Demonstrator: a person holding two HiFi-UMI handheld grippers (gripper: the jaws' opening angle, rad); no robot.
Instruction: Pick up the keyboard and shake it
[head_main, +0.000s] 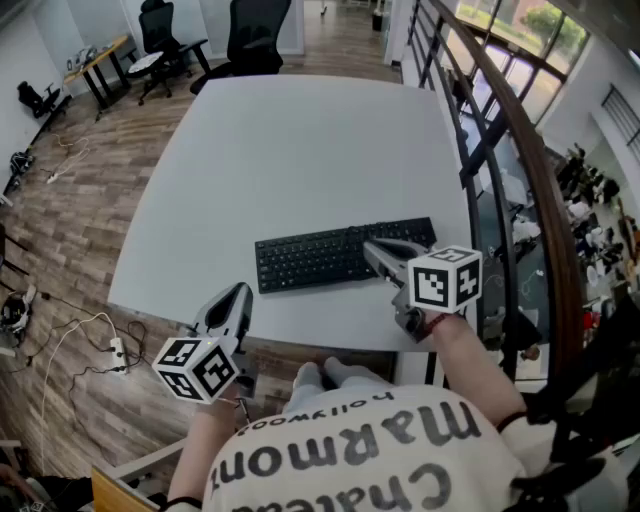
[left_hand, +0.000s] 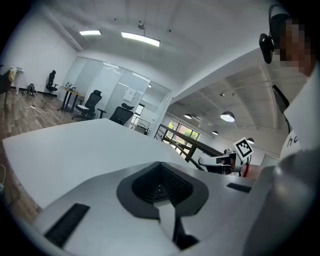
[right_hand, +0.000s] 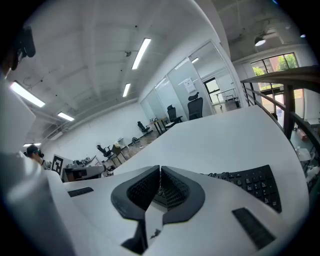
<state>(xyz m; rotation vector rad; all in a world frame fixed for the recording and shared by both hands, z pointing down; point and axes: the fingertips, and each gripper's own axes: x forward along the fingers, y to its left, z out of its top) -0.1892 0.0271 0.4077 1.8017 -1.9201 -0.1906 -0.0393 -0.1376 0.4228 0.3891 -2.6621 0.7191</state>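
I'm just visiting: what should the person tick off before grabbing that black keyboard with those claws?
1. Keyboard lies flat on the table, near the person's edge: ok.
2. Right claw open to take it: not ok, shut and empty.
3. Right claw close to the keyboard: ok, over its right part; whether it touches, cannot tell.
4. Left claw open to take it: not ok, shut and empty.
5. Left claw close to the keyboard: not ok, at the table's near edge, apart from it.
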